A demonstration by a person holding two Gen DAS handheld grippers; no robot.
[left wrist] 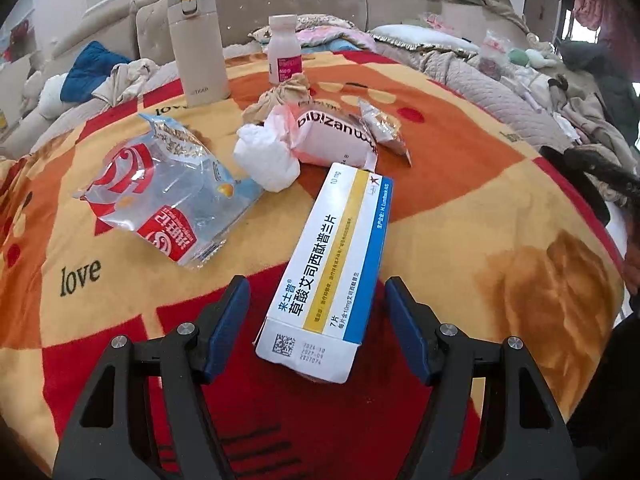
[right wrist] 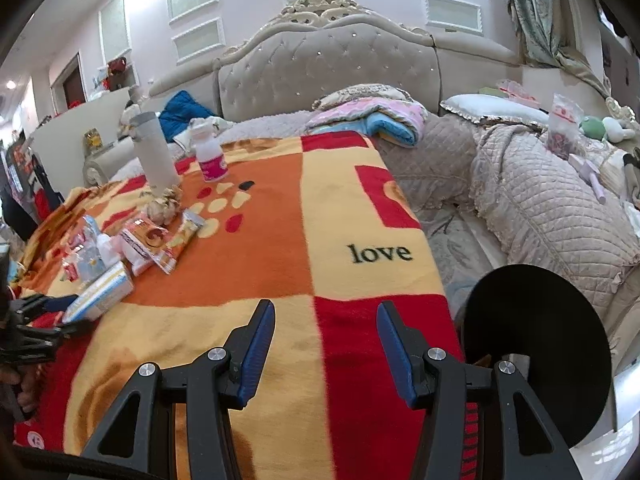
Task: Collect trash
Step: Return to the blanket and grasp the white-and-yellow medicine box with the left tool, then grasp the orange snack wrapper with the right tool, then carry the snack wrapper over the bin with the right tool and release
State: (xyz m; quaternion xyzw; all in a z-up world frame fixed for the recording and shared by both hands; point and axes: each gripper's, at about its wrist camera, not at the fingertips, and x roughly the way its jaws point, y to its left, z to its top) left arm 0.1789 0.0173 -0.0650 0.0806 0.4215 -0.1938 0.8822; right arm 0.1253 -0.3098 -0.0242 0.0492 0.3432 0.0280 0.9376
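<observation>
While jaws gape, medicine box [left wrist: 332, 264] lies between.

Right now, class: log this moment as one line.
left gripper: open, straddling medicine box | right gripper: open, empty, over blanket | box not yet gripped

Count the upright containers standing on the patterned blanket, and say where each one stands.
2. The beige flask stands at the blanket's far edge; the white bottle with a pink label stands just to its right. None looks hidden.
</observation>
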